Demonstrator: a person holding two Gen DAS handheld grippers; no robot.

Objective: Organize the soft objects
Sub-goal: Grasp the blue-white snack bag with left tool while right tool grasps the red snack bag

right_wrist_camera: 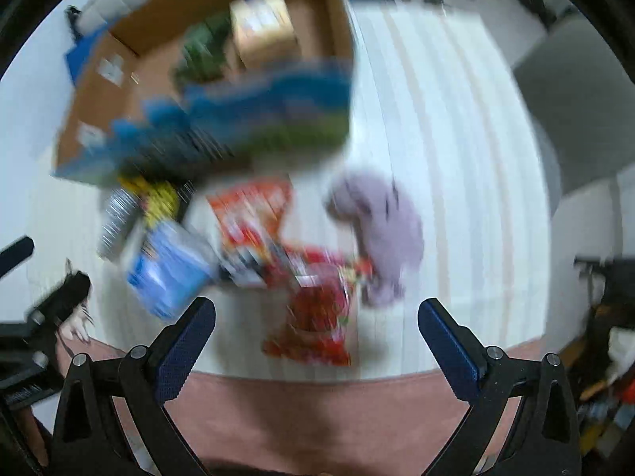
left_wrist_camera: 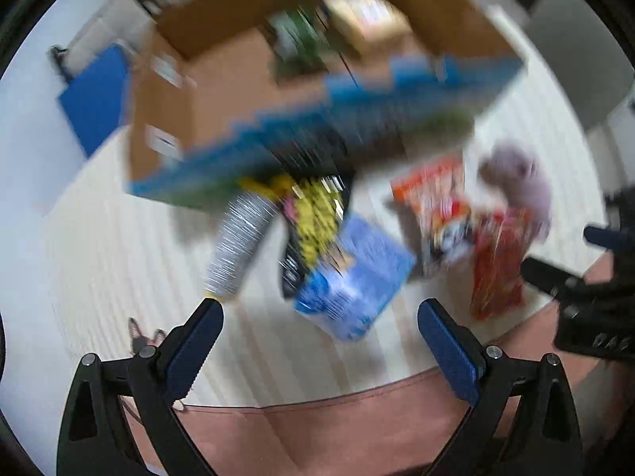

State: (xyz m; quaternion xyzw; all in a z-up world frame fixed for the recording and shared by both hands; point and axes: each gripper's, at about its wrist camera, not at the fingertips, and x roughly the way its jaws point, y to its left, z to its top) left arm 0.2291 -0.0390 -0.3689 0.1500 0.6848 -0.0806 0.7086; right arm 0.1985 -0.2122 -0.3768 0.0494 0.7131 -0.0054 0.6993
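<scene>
Both views are smeared with blur, so details are soft. The left gripper (left_wrist_camera: pixel 319 309) hangs with its fingers spread wide, nothing between them; the right gripper (right_wrist_camera: pixel 317 309) is the same, spread and empty. Below them on the pale mat (right_wrist_camera: pixel 456 198) lies the pile: a purple plush (right_wrist_camera: pixel 381 230) off to the right, a red packet (right_wrist_camera: pixel 317 317) nearest the right gripper, an orange packet (right_wrist_camera: pixel 254 210) beside it, a blue pack (left_wrist_camera: pixel 353 281) under the left gripper, a yellow-black bag (left_wrist_camera: pixel 313 218) and a silver tube (left_wrist_camera: pixel 238 242). The open box (left_wrist_camera: pixel 222 91) sits just behind the pile, a few items already inside. This looks like the approach before a pick. The next move calls for dropping onto one item, likely the red packet or blue pack, and closing gently across it.
</scene>
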